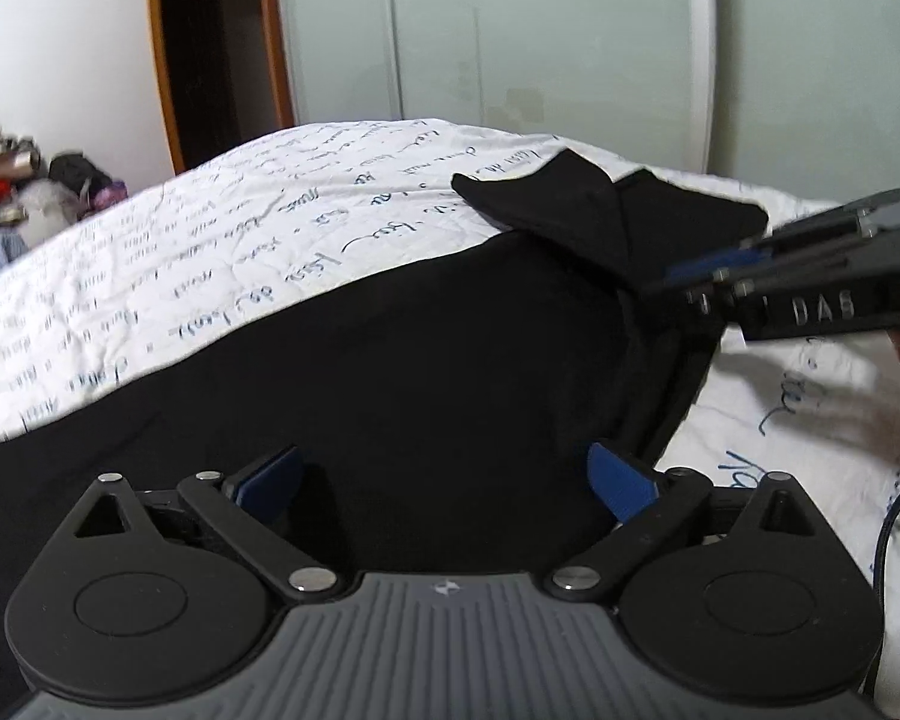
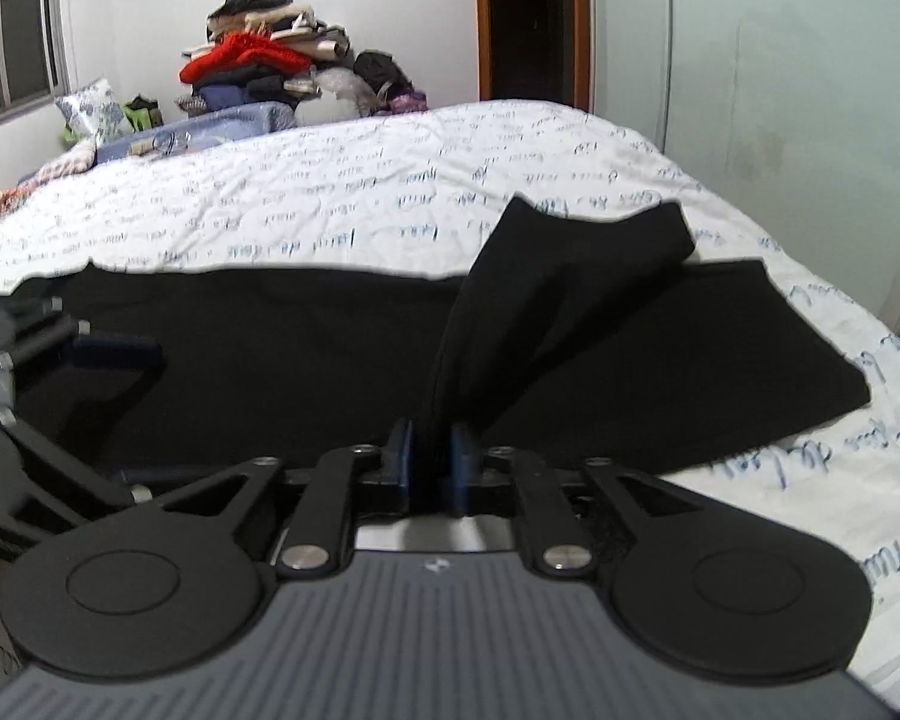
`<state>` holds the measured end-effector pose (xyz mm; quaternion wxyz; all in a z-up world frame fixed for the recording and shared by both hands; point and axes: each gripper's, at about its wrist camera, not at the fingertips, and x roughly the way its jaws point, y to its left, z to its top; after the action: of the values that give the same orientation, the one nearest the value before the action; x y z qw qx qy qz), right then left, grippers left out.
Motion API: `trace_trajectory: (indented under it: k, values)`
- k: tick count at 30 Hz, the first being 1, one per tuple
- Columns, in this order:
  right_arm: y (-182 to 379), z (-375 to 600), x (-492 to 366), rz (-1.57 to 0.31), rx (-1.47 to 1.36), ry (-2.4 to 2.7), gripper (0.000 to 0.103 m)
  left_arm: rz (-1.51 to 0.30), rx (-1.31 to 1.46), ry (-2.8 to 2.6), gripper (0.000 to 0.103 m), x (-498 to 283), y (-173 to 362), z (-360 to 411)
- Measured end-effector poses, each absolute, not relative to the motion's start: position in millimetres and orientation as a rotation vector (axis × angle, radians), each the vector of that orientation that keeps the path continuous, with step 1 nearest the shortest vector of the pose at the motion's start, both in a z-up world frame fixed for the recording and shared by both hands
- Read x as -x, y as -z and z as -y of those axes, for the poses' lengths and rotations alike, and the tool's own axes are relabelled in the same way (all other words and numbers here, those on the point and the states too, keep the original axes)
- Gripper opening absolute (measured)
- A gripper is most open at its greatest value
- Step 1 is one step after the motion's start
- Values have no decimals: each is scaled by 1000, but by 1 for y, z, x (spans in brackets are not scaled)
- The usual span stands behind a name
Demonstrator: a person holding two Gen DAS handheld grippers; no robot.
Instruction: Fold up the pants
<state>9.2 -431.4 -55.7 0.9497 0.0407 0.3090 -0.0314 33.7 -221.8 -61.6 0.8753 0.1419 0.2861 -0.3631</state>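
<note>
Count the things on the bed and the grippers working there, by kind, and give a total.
Pants: 1, black, one end lifted.
Bedcover: 1, white with blue writing.
Grippers: 2, the left gripper open over the pants, the right gripper shut on the lifted end.
Total: 4

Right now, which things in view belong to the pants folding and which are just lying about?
Belongs to the job:
- black pants spread on the bedspread
- right claw, shut on a lifted fold of the pants
- left claw, open over the pants

Just lying about:
- clothes pile
- patterned pillow
</note>
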Motion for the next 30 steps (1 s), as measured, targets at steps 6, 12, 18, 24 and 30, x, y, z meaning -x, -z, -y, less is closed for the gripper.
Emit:
trace_trajectory:
  k: [6, 12, 18, 24, 30]
  values:
    - [35, 419, -44, -560, 132, 150, 37, -585, -265, 755, 103, -32, 64, 218]
    - [34, 409, -121, -564, 414, 211, 38, -592, -255, 755, 103, -34, 65, 218]
    - [46, 437, -201, -721, 358, 201, 42, -596, -245, 759, 103, -36, 64, 216]
    - [59, 452, -210, -775, 321, 238, 8, -596, -225, 767, 103, -39, 63, 213]
    - [33, 467, -174, -657, 215, 256, 4, -479, -129, 893, 103, -28, 43, 202]
